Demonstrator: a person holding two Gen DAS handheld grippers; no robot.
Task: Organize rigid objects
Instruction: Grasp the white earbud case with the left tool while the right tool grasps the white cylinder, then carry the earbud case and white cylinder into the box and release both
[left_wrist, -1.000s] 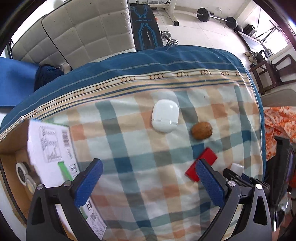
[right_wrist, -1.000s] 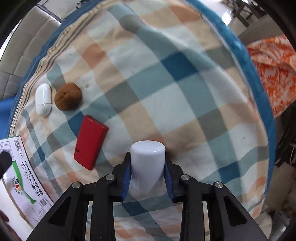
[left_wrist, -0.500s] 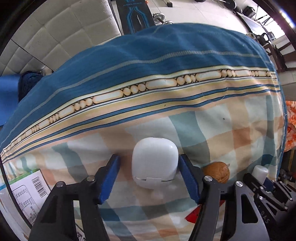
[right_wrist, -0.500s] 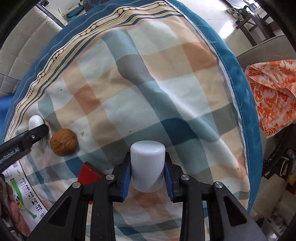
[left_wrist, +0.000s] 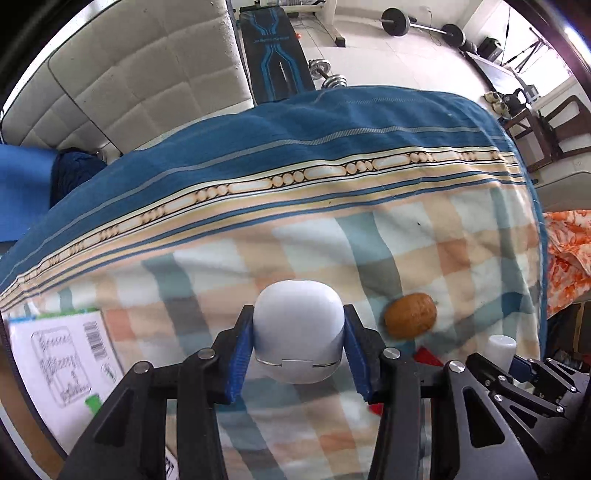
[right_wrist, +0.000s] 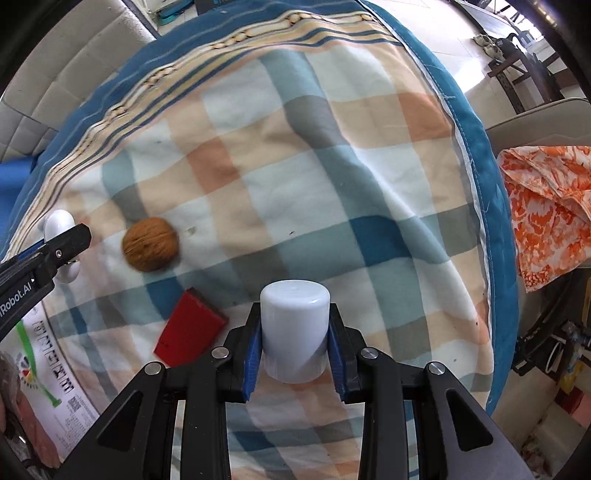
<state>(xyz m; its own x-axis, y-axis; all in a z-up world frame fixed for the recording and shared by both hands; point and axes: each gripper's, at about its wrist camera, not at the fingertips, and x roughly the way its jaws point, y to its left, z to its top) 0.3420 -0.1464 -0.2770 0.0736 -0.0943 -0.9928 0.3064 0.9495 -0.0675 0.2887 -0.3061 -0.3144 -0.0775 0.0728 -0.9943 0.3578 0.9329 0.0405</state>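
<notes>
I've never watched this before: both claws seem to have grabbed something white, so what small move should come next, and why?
Probably carry the white case left to the cardboard box. The left gripper is shut on it, and the right gripper already holds the white cap; the walnut and red block still lie on the cloth.

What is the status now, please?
Left gripper shut on white case. Right gripper shut on white cap. Walnut, red box loose on cloth.
</notes>
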